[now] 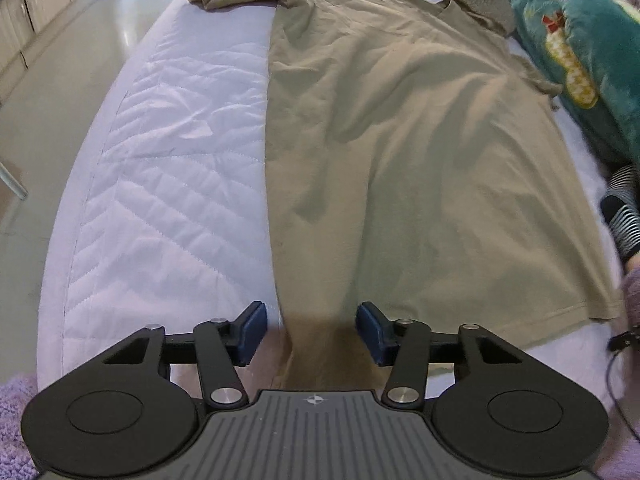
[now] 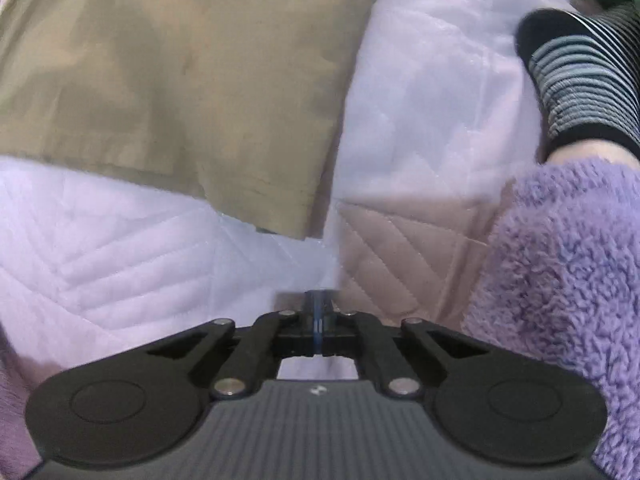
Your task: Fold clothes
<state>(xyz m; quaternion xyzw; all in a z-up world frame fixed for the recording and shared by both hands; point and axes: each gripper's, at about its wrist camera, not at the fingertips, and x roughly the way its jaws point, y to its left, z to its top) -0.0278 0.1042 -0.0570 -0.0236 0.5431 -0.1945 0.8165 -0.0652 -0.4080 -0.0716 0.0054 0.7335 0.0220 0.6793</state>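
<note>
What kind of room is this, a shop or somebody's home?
Most likely a bedroom at home. A tan shirt lies spread on a bed with a quilted lilac cover, a green plush blanket is piled at the far side, and a foot in a striped sock rests on the bed.

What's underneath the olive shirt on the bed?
The olive shirt lies spread on a pale quilted bedspread, visible around its edges. Anything else beneath the fabric is covered and cannot be seen.
</note>
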